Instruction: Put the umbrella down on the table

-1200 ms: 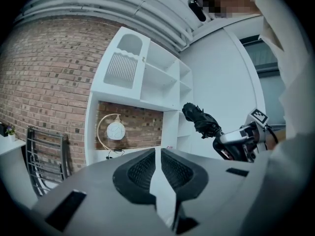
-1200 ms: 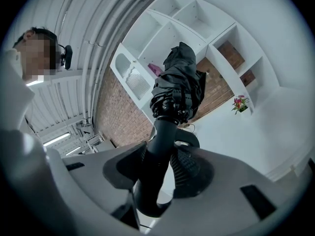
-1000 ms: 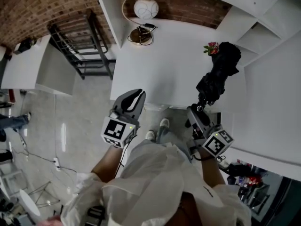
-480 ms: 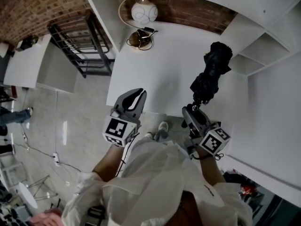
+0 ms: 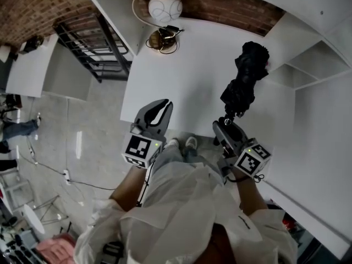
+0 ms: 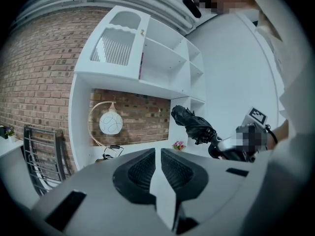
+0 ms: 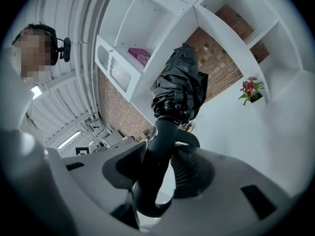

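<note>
A folded black umbrella [image 5: 245, 80] hangs in the air above the white table [image 5: 181, 70], angled up and away from me. My right gripper [image 5: 227, 124] is shut on its black handle [image 7: 161, 154], which fills the gap between the pads in the right gripper view, with the bundled canopy [image 7: 179, 90] above it. My left gripper [image 5: 162, 108] hovers at the table's near edge, shut and holding nothing. From the left gripper view, its jaws [image 6: 158, 154] meet with nothing between them, and the umbrella [image 6: 193, 124] shows to the right.
A globe lamp [image 5: 164, 7] with a gold base and cable stands at the table's far end. White shelving [image 5: 322, 65] flanks the table on the right; a small flower pot [image 7: 250, 89] sits beside it. A black metal rack [image 5: 96, 48] stands on the floor at left.
Both grippers have moved forward towards the table and a little lower. The umbrella has travelled with the right gripper, further over the tabletop.
</note>
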`<state>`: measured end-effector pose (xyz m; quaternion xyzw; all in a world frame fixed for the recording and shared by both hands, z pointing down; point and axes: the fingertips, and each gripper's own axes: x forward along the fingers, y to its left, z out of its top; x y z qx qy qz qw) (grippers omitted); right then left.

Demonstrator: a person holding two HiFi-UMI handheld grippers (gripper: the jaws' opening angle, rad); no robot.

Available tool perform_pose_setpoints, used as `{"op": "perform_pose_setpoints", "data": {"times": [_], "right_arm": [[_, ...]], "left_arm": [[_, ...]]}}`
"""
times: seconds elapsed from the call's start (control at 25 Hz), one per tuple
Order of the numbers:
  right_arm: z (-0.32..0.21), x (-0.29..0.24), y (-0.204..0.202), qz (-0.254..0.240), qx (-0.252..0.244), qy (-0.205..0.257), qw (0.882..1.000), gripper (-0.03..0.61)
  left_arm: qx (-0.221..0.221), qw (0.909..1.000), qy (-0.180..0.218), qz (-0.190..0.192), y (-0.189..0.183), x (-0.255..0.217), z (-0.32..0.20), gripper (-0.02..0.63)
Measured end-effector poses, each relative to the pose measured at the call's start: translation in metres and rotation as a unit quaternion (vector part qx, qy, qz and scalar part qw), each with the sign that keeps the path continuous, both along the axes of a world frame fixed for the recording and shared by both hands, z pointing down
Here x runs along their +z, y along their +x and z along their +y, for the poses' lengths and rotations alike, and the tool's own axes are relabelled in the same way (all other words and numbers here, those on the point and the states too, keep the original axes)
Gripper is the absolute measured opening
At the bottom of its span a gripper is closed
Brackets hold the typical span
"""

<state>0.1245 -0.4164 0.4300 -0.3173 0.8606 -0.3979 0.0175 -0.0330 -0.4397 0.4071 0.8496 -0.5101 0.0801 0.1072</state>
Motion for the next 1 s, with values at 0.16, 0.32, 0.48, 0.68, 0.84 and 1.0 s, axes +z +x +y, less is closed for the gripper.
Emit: {"op": "perform_pose_setpoints", "data": {"times": [0.16, 0.32, 0.48, 0.68, 0.84, 1.0], "right_arm": [[-0.006, 0.02, -0.005, 0.003, -0.007, -0.015, 1.0, 0.17], [-0.01, 0.035, -0.016, 0.001, -0.009, -0.031, 0.999, 0.173], [-0.017, 0.052, -0.022, 0.006, -0.012, -0.041, 0.999, 0.173], [-0.013, 0.086, -0.023, 0.015, -0.014, -0.055, 0.998, 0.173], [-0.013, 0.112, -0.042, 0.029, -0.017, -0.064, 0.997, 0.173], [-0.025, 0.145, -0.048, 0.034, -0.023, -0.081, 0.996, 0.175]], "left_arm": [[-0.002, 0.9999, -0.01, -0.006, 0.001, 0.021, -0.011, 0.054], [0.008, 0.9995, -0.029, -0.011, 0.001, 0.04, -0.019, 0.054], [0.017, 0.999, -0.036, -0.02, 0.0, 0.056, -0.026, 0.054], [0.023, 0.9982, -0.053, -0.018, 0.003, 0.09, -0.019, 0.054], [0.025, 0.9978, -0.06, -0.01, -0.013, 0.112, -0.015, 0.054], [0.027, 0.997, -0.073, -0.007, -0.014, 0.139, -0.027, 0.054]]}}
